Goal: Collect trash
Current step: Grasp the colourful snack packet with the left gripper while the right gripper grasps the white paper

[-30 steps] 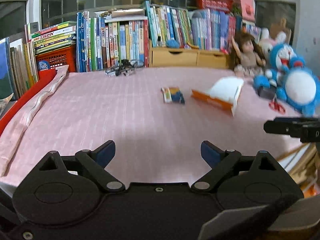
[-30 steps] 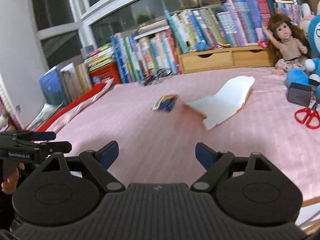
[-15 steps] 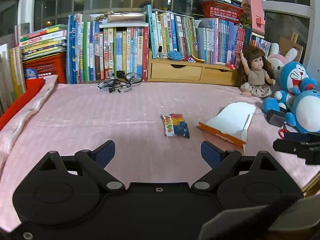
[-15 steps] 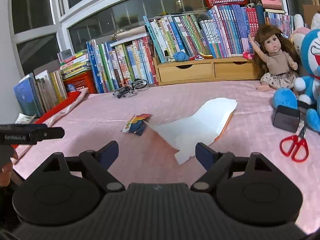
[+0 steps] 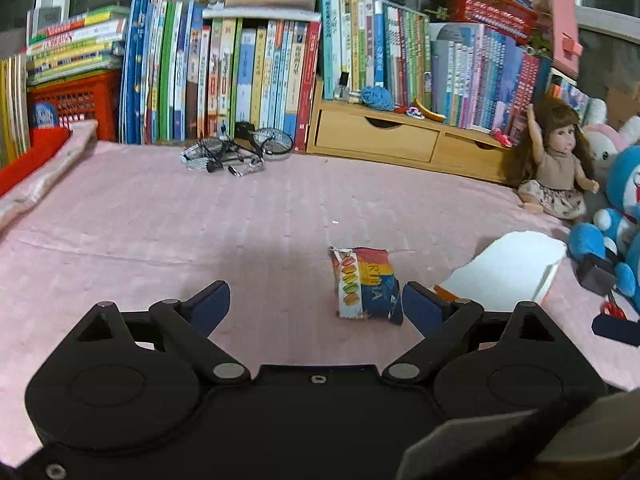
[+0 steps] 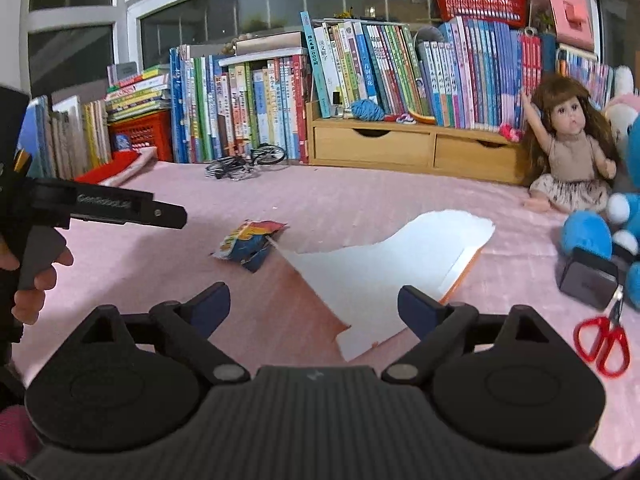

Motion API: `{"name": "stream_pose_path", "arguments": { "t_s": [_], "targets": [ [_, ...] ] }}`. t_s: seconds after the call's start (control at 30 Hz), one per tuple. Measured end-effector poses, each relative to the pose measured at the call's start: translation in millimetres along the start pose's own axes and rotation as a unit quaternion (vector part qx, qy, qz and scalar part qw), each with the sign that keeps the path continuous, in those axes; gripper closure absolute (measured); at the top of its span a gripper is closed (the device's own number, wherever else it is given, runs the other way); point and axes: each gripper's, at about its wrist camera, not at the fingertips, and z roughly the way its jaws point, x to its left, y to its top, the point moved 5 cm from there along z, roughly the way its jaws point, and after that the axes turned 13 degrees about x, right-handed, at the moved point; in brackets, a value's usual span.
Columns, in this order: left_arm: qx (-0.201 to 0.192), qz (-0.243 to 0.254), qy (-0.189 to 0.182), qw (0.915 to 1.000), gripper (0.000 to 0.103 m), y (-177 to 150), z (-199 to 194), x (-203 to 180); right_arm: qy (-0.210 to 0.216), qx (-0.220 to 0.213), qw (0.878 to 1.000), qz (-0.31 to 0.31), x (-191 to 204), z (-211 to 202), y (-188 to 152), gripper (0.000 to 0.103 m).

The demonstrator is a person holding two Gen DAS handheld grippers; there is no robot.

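A colourful snack wrapper (image 5: 365,282) (image 6: 251,243) lies flat on the pink cloth. Beside it on the right rests a torn white paper piece with an orange edge (image 5: 508,268) (image 6: 384,268). My left gripper (image 5: 316,304) is open just above the cloth, the wrapper close inside its right finger (image 5: 420,307). My right gripper (image 6: 314,306) is open too, low over the near part of the white paper. The left gripper's body (image 6: 100,208) shows at the left of the right wrist view, held by a hand (image 6: 36,280).
Red scissors (image 6: 602,342) and a small dark box (image 6: 588,282) lie at the right by blue plush toys (image 6: 592,232). A doll (image 6: 572,160), wooden drawers (image 6: 412,150), rows of books (image 5: 240,76) and a small model bicycle (image 5: 236,152) line the back. A red and pink cushion (image 5: 36,164) edges the left.
Both grippers have moved forward and lower toward the wrapper and paper. The wrapper now sits near the left gripper's right finger. Both stay open.
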Motion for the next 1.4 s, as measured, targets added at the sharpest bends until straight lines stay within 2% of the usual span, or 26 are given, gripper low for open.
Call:
{"name": "stream_pose_path", "arguments": {
  "t_s": [0.17,0.3,0.37,0.4,0.43,0.47,0.57,0.7,0.9,0.93,1.0,1.03,1.07,1.13,1.4],
  "targets": [
    [0.025,-0.013,0.004,0.9996,0.01,6.1,33.2,-9.4,-0.028,0.009,0.999,-0.032,-1.5,25.8,5.9,0.007],
    [0.032,0.001,0.019,0.9993,0.01,7.1,53.1,-19.0,-0.038,0.017,0.998,-0.042,-4.5,43.7,10.3,0.009],
    [0.035,0.005,0.029,0.999,0.01,6.9,60.9,-21.6,-0.036,0.025,0.998,-0.038,-8.4,50.9,10.5,0.014],
    [0.036,0.006,0.031,0.9989,0.01,7.2,63.6,-22.2,-0.033,0.029,0.998,-0.034,-10.1,53.1,9.8,0.023],
    [0.037,0.006,0.032,0.9988,0.01,6.8,65.9,-22.6,-0.029,0.034,0.999,-0.029,-11.7,54.6,8.5,0.039],
    [0.039,0.007,0.032,0.9987,0.01,6.3,68.5,-23.1,-0.024,0.035,0.999,-0.021,-14.3,54.6,6.7,0.051],
    [0.044,0.014,0.031,0.9984,0.01,4.5,76.1,-26.1,-0.024,0.015,1.0,-0.01,-18.0,46.4,3.4,0.067],
    [0.049,0.021,0.039,0.9978,0.01,2.4,85.6,-31.1,-0.035,-0.004,0.999,-0.003,-24.2,36.0,3.4,0.077],
    [0.047,0.034,0.052,0.997,0.012,2.4,97.1,-38.5,-0.026,-0.012,1.0,0.013,-31.4,25.2,5.6,0.082],
    [0.047,0.035,0.054,0.9968,0.016,2.6,98.0,-39.1,-0.023,-0.013,1.0,0.017,-32.0,23.7,5.7,0.083],
    [0.041,0.04,0.06,0.9965,0.032,2.7,97.5,-41.2,-0.013,-0.012,0.999,0.026,-33.0,22.3,5.7,0.087],
    [0.039,0.045,0.062,0.9963,0.049,2.6,96.7,-42.2,-0.01,-0.012,0.999,0.029,-33.0,21.6,5.0,0.089],
    [0.038,0.049,0.062,0.9961,0.056,1.6,95.5,-43.3,-0.007,-0.013,0.999,0.03,-32.3,20.3,4.0,0.091],
    [0.039,0.046,0.059,0.9964,0.059,1.2,93.1,-43.1,-0.004,-0.012,0.999,0.032,-30.7,19.2,2.5,0.095],
    [0.04,0.025,0.035,0.9983,0.061,-6.1,70.0,-32.4,0.016,-0.018,0.999,0.024,-19.6,8.0,-4.3,0.096]
  ]
}}
